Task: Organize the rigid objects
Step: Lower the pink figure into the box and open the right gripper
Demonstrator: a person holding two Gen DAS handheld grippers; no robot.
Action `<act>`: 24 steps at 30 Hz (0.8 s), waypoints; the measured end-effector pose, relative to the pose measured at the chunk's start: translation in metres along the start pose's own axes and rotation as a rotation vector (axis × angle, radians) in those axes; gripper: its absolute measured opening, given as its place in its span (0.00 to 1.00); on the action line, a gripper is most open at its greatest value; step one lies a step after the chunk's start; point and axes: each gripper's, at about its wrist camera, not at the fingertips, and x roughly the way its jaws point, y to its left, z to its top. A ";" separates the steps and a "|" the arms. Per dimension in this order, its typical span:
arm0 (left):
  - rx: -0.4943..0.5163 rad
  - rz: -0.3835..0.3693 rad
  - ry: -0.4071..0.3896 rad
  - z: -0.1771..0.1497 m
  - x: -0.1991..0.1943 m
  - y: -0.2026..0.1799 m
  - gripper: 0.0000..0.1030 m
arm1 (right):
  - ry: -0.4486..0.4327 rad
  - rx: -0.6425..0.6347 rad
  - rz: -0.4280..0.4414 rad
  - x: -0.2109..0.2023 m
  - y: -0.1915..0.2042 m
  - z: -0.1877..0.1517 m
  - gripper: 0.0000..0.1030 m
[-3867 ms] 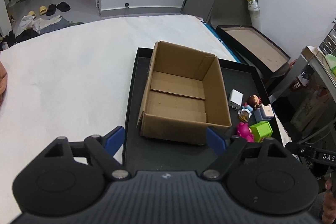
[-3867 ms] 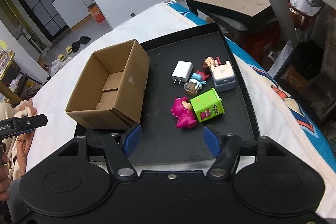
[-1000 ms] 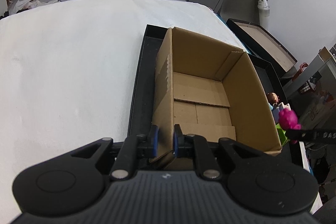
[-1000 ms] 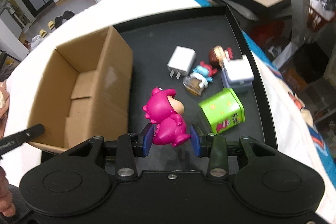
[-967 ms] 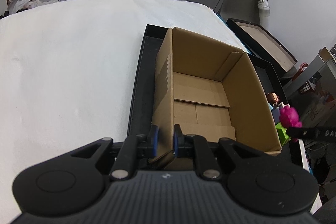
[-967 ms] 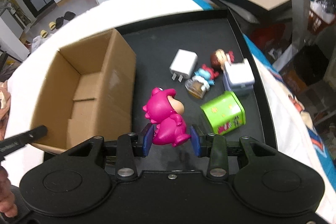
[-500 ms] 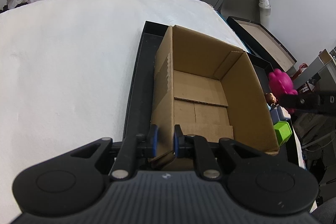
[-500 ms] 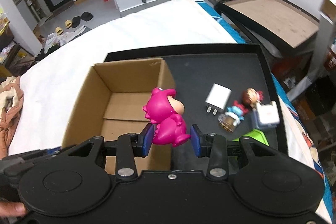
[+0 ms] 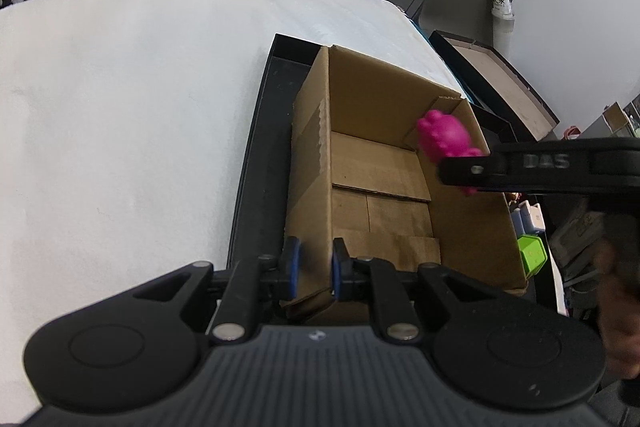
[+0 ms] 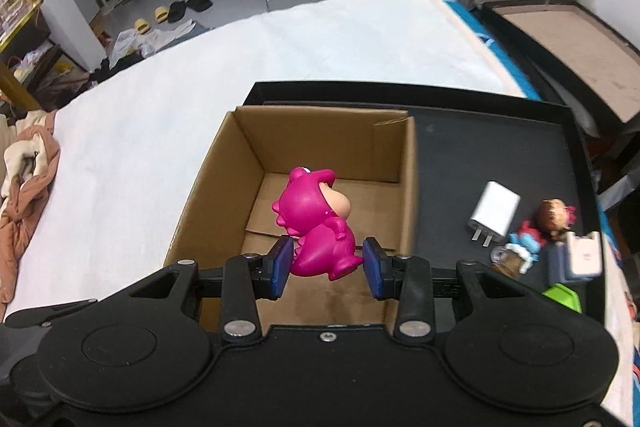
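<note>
Right gripper [image 10: 325,261] clamped on the pink dinosaur figurine [image 10: 316,227], held above the open cardboard box [image 10: 224,187]. Left gripper [image 9: 312,267] pinched on the box's near-left wall. Box sits at the black tray's [image 10: 500,147] left end; white charger [image 10: 494,213], small figurines [image 10: 554,217] and green tin [image 10: 562,297] lie toward its right edge.

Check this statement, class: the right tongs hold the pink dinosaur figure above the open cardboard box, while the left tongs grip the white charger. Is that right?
One detail is wrong. The left tongs grip the near wall of the cardboard box, not the white charger, which lies on the black tray. The left wrist view shows this. The right tongs do hold the pink dinosaur figure above the box.
</note>
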 end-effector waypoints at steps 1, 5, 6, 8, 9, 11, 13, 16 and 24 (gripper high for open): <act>-0.001 -0.001 0.002 0.000 0.000 0.000 0.14 | 0.006 -0.002 0.002 0.004 0.002 0.001 0.37; -0.013 -0.004 0.012 0.003 0.001 0.000 0.14 | 0.030 0.000 0.019 0.022 0.007 0.005 0.37; -0.016 -0.004 0.013 0.003 0.001 0.000 0.14 | 0.036 0.002 0.025 0.025 0.009 0.006 0.37; -0.021 -0.004 0.013 0.003 0.001 0.000 0.15 | 0.044 -0.007 0.027 0.032 0.015 0.008 0.37; -0.020 -0.004 0.012 0.002 0.001 0.000 0.15 | 0.045 -0.012 0.028 0.034 0.017 0.009 0.37; -0.021 -0.003 0.014 0.002 0.001 0.000 0.15 | 0.046 -0.015 0.034 0.036 0.020 0.011 0.37; -0.019 -0.001 0.015 0.002 0.001 -0.001 0.15 | 0.043 -0.003 0.049 0.036 0.022 0.014 0.37; -0.022 -0.001 0.013 0.001 0.000 0.000 0.15 | 0.032 -0.004 0.065 0.034 0.024 0.018 0.37; -0.018 0.005 0.017 0.004 0.000 -0.001 0.15 | 0.003 0.049 0.109 0.016 0.014 0.021 0.54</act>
